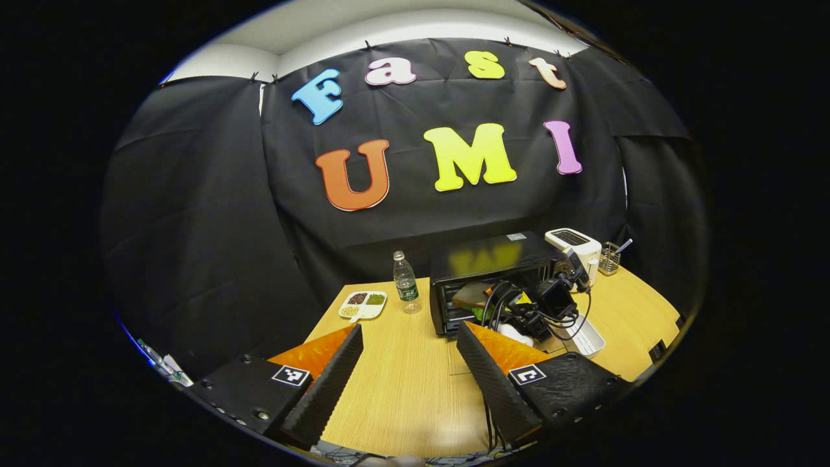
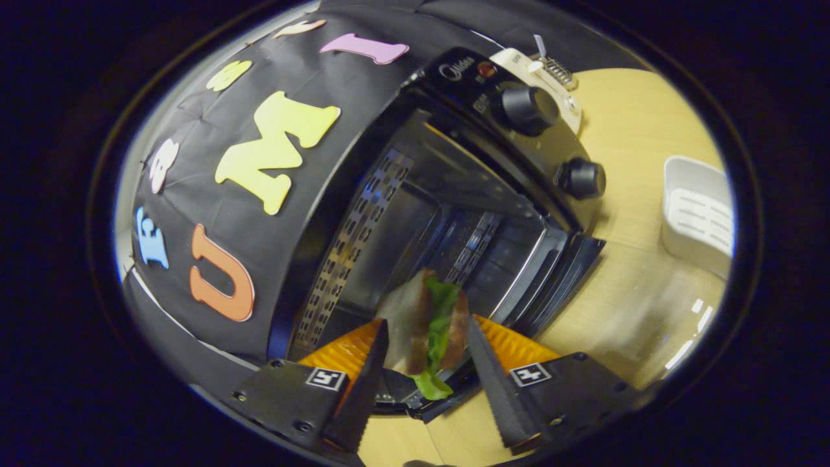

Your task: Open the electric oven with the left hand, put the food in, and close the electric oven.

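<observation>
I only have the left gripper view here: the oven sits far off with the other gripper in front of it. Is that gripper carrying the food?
Observer: Yes. In the right gripper view the right gripper is shut on a sandwich with green lettuce.
Operator: Is the oven open?
Observer: Yes, the oven cavity is exposed right behind the sandwich.
Operator: Anything on the table to the oven's right?
Observer: A white tray lies on the wooden table.

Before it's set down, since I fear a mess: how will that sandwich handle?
Likely soft: the sandwich sits between the right tool fingers. Its lettuce hangs loose, so layers may slide apart. Probably light.
</observation>
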Tool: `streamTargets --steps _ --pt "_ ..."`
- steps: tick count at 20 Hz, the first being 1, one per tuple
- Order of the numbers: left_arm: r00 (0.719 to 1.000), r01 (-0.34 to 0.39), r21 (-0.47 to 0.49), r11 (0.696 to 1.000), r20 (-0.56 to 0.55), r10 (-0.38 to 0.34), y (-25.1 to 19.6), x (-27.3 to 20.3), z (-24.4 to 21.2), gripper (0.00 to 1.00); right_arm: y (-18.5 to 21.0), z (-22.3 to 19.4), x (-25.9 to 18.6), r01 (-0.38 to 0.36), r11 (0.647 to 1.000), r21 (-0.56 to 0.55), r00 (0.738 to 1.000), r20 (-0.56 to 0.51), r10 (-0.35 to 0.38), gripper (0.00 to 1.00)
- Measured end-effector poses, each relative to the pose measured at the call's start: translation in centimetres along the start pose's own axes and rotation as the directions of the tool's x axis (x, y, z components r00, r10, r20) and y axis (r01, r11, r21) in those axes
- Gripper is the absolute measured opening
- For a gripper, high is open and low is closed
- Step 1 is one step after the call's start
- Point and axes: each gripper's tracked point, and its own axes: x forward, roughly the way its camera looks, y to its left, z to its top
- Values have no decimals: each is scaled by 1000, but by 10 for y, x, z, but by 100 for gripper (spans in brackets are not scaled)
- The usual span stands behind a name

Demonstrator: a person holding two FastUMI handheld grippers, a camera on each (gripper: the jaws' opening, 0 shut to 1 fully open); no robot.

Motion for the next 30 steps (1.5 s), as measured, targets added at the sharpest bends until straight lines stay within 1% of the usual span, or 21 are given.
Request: streamTargets --steps 1,2,3,4,6,8,9,10,11,13,15,18,21,23,24,25,26,27,28,29,30 --pt "1000 1 -4 1000 2 -1 0 0 1 96 2 7 -5 3 999 -36 1000 7 -3 72" --pt "1000 0 -7 1000 3 0 -1 1 1 96 2 9 -10 2 998 -66 1000 3 -2 83" --pt "1000 0 -9 1000 8 0 0 0 1 96 2 15 -19 1 996 -94 1000 2 -1 99" --pt "1000 -3 -11 1000 12 3 0 0 2 96 4 21 -28 -9 993 -120 1000 1 9 99" --pt "1000 -1 -22 1000 20 1 -1 1 3 96 9 36 -56 -27 977 -213 1000 -8 26 100" --pt "1000 4 -31 1000 30 -3 -4 1 5 96 19 62 -93 -56 940 -337 998 -5 58 99" --pt "999 6 -35 999 40 -5 -5 0 6 96 22 80 -114 -61 910 -410 998 1 68 99" --pt "999 8 -41 999 51 -6 -7 0 8 96 21 97 -132 -62 881 -469 997 10 76 87" --pt "998 13 -47 999 62 -10 -9 -1 10 96 24 116 -153 -63 847 -527 996 19 87 100" --pt "996 23 -60 998 85 -17 -17 4 14 96 25 157 -192 -54 774 -631 993 46 107 100" --pt "995 33 -75 997 95 -26 -26 9 15 96 26 200 -226 -25 718 -696 988 90 122 100" --pt "994 44 -80 996 100 -36 -45 19 5 96 25 250 -267 8 668 -744 982 132 136 100" --pt "997 48 -100 994 61 -42 -68 34 -21 96 19 295 -302 55 620 -783 976 174 132 100" --pt "998 59 -117 991 30 -56 -87 46 -41 96 11 316 -321 72 602 -795 975 183 125 100" --pt "998 62 -114 992 12 -62 -96 51 -52 96 4 324 -328 79 592 -802 977 181 115 90" --pt "997 68 -121 990 -11 -70 -105 56 -65 96 -1 332 -335 89 582 -809 978 183 105 100" --pt "997 76 -125 989 -23 -80 -115 61 -76 96 -5 339 -342 91 567 -819 978 180 102 100" --pt "995 81 -120 989 -42 -87 -124 66 -87 96 -8 344 -350 90 557 -826 980 172 96 90" --pt "994 88 -116 989 -56 -95 -133 71 -99 96 -9 349 -355 87 549 -831 982 165 94 100" --pt "991 97 -119 988 -79 -107 -145 76 -115 96 -12 355 -362 97 540 -836 982 169 86 90" --pt "988 108 -116 987 -101 -120 -154 80 -126 96 -14 361 -368 102 532 -840 981 175 87 90"
